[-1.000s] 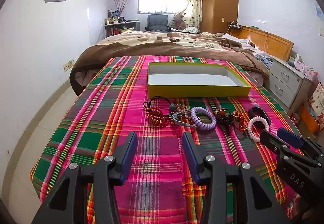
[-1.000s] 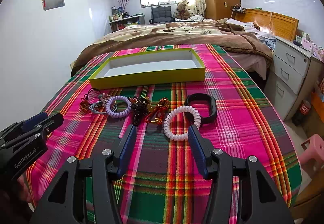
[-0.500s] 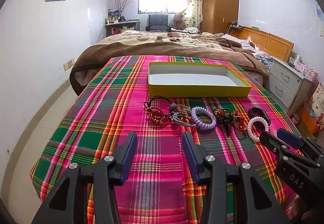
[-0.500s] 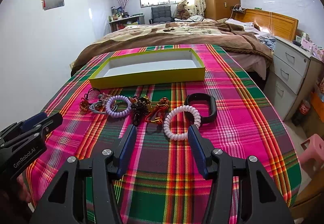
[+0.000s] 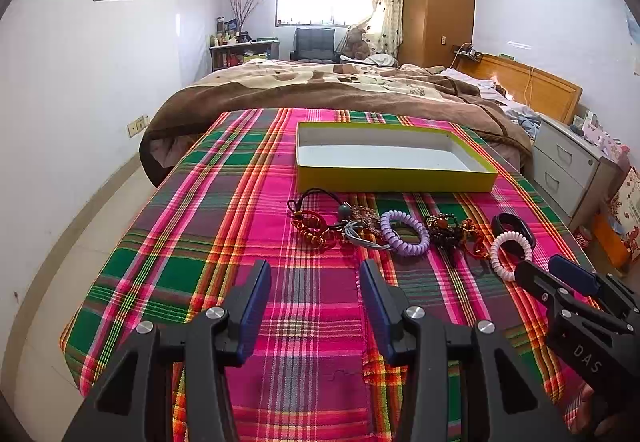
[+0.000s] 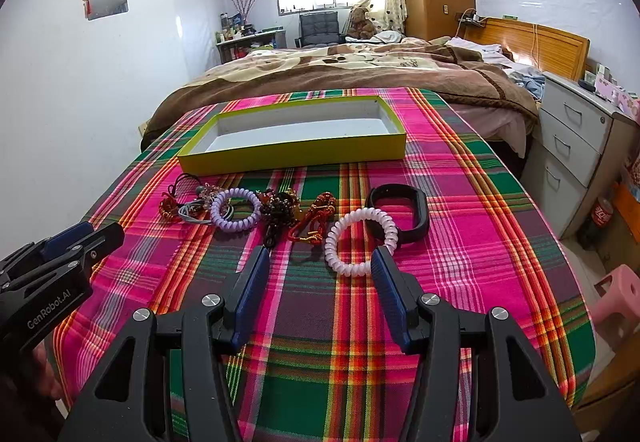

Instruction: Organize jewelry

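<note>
A row of jewelry lies on the plaid cloth in front of an empty yellow-green box (image 5: 394, 181) (image 6: 296, 155). From left: red-and-gold beaded cords (image 5: 314, 228), a purple coil bracelet (image 5: 404, 233) (image 6: 235, 208), dark beaded pieces (image 6: 280, 208), a red cord piece (image 6: 316, 220), a white coil bracelet (image 6: 362, 242) (image 5: 511, 251) and a black band (image 6: 400, 214). My left gripper (image 5: 315, 270) is open and empty, short of the red cords. My right gripper (image 6: 320, 258) is open and empty, just short of the white coil.
The plaid-covered table (image 6: 480, 210) ends close on the left and right. A bed with a brown blanket (image 6: 340, 70) lies behind it. A grey drawer unit (image 6: 576, 146) and a pink stool (image 6: 618, 294) stand to the right.
</note>
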A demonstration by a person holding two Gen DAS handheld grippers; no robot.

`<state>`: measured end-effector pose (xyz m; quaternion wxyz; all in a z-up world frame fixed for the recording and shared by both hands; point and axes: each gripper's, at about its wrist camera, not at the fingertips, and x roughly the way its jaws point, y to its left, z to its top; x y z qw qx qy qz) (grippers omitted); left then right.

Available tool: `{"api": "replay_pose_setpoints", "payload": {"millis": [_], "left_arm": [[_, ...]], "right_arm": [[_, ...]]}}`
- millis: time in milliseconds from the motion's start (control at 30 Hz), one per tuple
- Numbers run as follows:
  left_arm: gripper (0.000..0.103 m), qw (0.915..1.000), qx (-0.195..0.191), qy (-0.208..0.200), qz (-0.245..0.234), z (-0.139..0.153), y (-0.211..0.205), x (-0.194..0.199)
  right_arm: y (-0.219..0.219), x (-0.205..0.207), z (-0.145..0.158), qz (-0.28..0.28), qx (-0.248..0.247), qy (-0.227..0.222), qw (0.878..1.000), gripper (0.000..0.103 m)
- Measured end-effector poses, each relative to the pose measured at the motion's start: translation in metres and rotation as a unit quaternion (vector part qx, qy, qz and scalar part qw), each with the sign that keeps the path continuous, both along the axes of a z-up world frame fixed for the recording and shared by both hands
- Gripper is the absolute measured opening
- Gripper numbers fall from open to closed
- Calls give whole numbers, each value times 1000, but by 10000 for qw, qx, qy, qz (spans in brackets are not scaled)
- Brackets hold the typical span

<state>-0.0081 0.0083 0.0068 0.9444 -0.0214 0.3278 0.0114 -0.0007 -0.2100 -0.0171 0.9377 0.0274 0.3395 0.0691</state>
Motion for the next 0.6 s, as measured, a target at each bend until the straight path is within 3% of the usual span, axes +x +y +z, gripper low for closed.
{"api": "replay_pose_setpoints", "payload": {"millis": [600], "left_arm": [[46,10000,-4,-21,10,1,-2,-1]], "right_arm": [[-1,0,1,2,4,7,10000,54]]}}
